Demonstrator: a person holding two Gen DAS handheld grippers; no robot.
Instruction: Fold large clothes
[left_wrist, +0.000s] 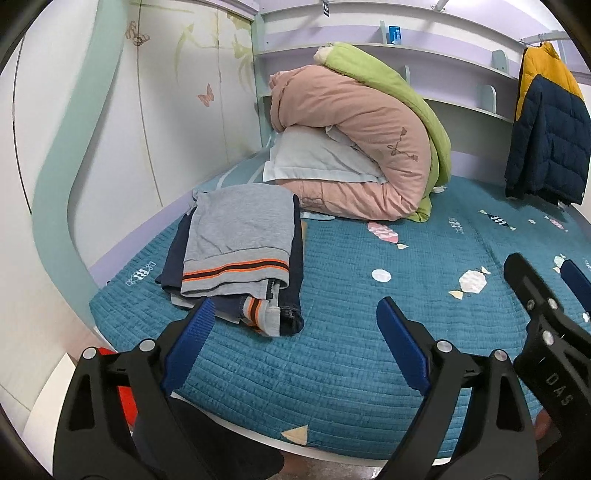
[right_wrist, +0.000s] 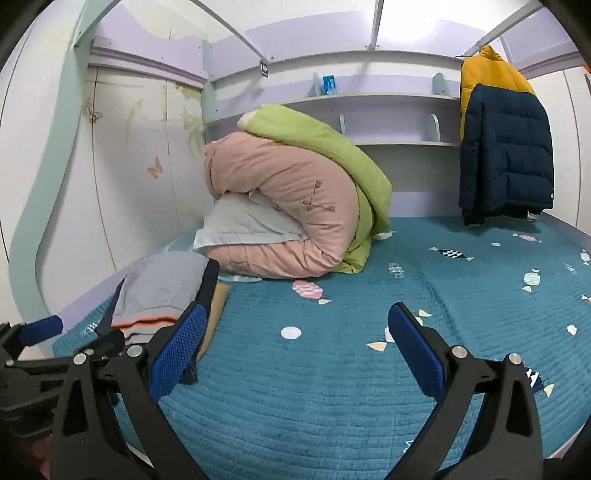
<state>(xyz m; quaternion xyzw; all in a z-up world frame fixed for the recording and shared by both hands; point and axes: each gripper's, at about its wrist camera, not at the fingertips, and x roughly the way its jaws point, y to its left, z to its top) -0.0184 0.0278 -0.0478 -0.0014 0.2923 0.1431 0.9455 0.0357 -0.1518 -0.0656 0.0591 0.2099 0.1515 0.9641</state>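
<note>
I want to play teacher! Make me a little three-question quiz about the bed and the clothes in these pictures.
1. True or false: the grey sweatshirt lies on top of the folded pile.
2. Which does the puffer jacket do? A) lies flat on the blue bedspread B) hangs from a rail C) sits under the pink quilt
3. Fill in: the left tool and the right tool are both ____, with nothing held.

Key: 1 true; 2 B; 3 open
</note>
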